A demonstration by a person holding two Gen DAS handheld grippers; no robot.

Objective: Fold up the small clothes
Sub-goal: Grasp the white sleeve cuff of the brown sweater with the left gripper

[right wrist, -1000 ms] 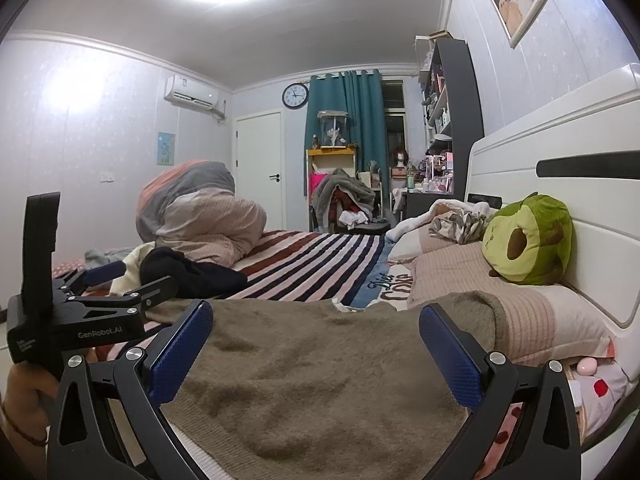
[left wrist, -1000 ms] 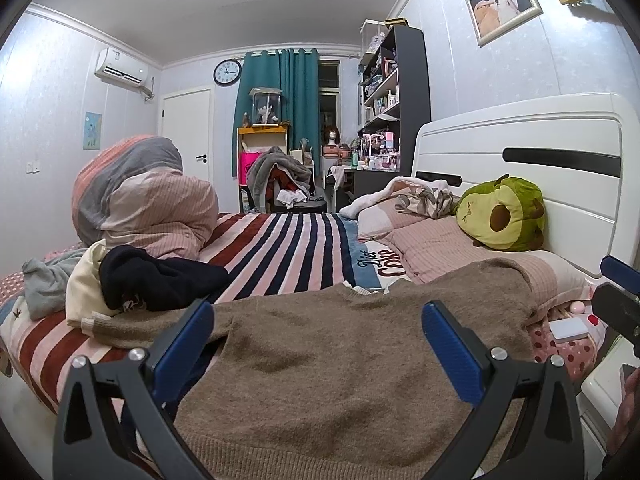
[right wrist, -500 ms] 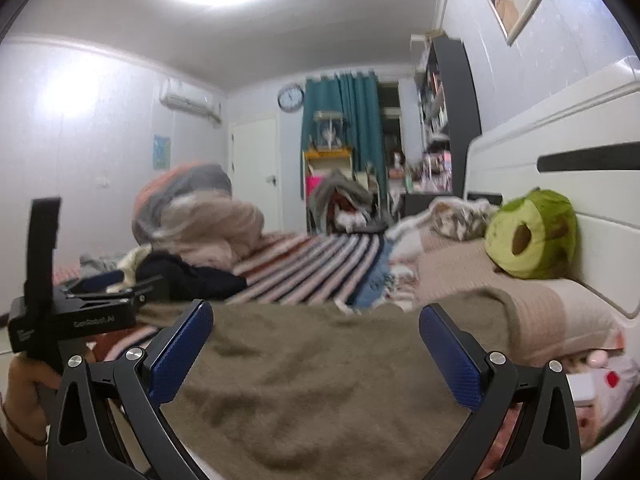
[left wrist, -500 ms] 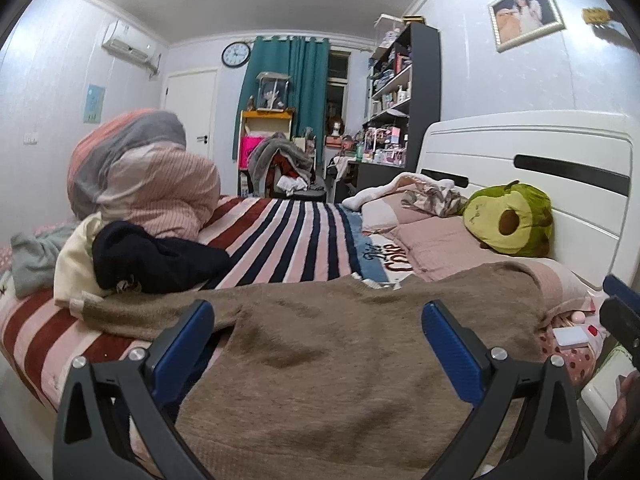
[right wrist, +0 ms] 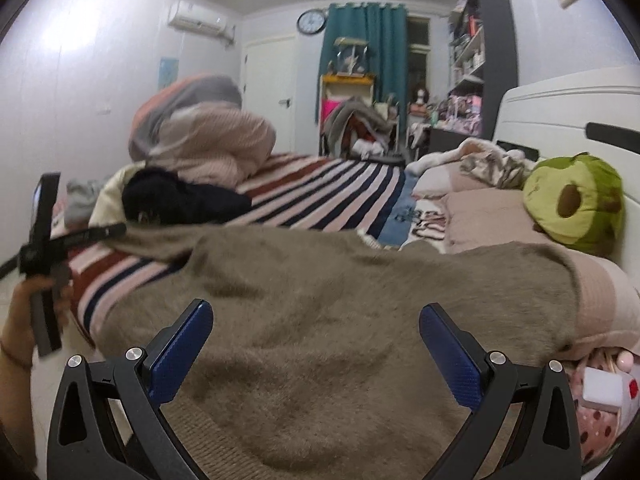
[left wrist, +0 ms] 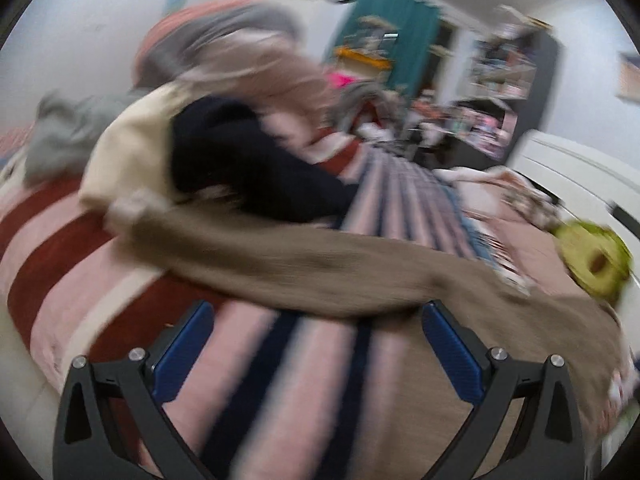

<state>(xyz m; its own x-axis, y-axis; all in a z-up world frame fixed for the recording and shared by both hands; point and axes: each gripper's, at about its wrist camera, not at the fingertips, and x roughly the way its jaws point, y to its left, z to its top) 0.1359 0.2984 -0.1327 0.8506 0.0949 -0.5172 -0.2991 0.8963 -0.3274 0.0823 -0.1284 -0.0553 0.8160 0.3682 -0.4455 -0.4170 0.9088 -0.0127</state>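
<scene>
Brown fuzzy knit sweater (right wrist: 320,320) lies spread flat on the bed, filling the space under and ahead of the right gripper (right wrist: 316,338) — its blue pads (right wrist: 180,356) stand wide apart, nothing between them, hovering just above the sweater body. Sweater's far edge runs up onto the pinkish pillow (right wrist: 480,216) ahead-right of the right gripper; green avocado plush (right wrist: 576,204) sits further right on that pillow, against the white headboard (right wrist: 560,116). Left gripper (left wrist: 318,344) also spread wide, empty, blue pads (left wrist: 182,350) clear of fabric; view heavily motion-blurred. Ahead of it the sweater's long sleeve (left wrist: 280,260) stretches across the frame from upper left to right, lying over the striped bedsheet (left wrist: 60,264), cuff end at far left. Between the left gripper's pads only striped sheet shows, w/ sweater body off to the right side. Beyond the sleeve: navy garment (left wrist: 244,168) on a cream garment (left wrist: 128,152), grey piece (left wrist: 64,140) further left, rolled-up pink/grey duvet (left wrist: 240,56) behind. In the right wrist view the left gripper (right wrist: 76,238) shows at far left, held by the left hand (right wrist: 24,312), pointing at the sleeve end — whether it touches the fabric can't tell. Small white block (right wrist: 604,394) sits low right of the right gripper, beside the pillow edge.
</scene>
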